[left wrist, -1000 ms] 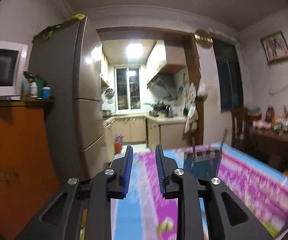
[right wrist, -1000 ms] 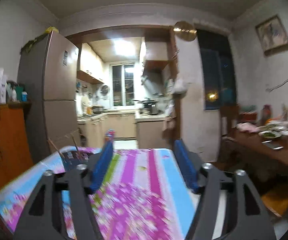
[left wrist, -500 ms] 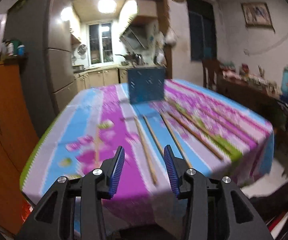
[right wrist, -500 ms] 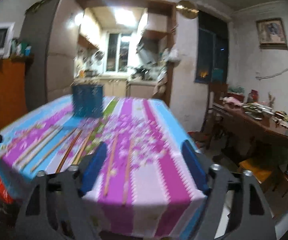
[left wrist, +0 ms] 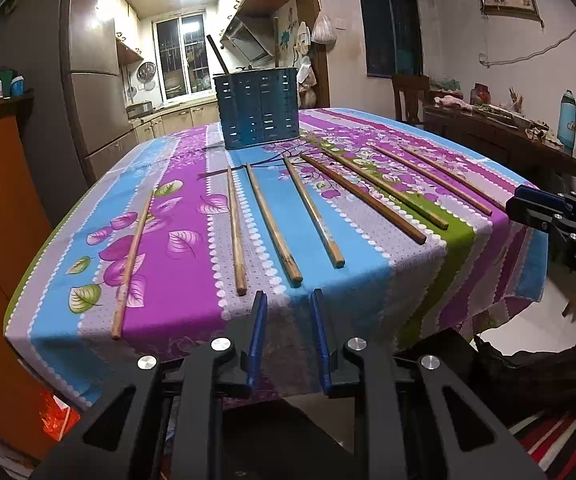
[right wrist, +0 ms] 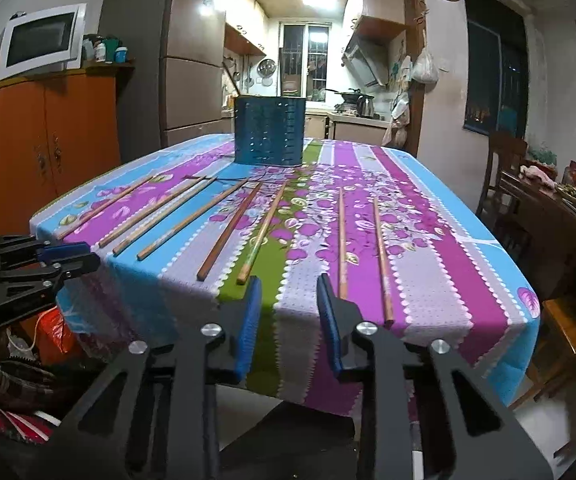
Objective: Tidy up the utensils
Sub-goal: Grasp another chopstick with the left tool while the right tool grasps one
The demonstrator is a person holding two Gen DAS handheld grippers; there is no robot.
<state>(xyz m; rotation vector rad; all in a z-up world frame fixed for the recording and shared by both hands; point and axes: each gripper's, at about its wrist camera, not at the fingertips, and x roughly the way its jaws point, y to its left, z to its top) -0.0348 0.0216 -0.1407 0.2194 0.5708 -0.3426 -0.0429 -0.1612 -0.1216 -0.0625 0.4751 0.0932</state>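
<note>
Several wooden chopsticks point(left wrist: 274, 224) lie side by side on a striped floral tablecloth point(left wrist: 176, 264); they also show in the right wrist view point(right wrist: 228, 232). A blue slotted utensil holder point(left wrist: 257, 112) stands at the table's far middle, also in the right wrist view point(right wrist: 269, 136), with one dark stick in it. My left gripper point(left wrist: 287, 300) is open and empty at the table's near edge. My right gripper point(right wrist: 288, 286) is open and empty at the near edge, to the right of the left one.
An orange cabinet point(right wrist: 48, 128) with a microwave point(right wrist: 42, 42) stands left of the table, beside a fridge point(right wrist: 192, 60). A dark side table point(left wrist: 500, 132) with clutter and chairs stands to the right. A kitchen lies behind.
Both grippers have tilted down and pulled back from looking across the room to the table's near edge. The right gripper's jaws have narrowed somewhat. The chopsticks have come into view.
</note>
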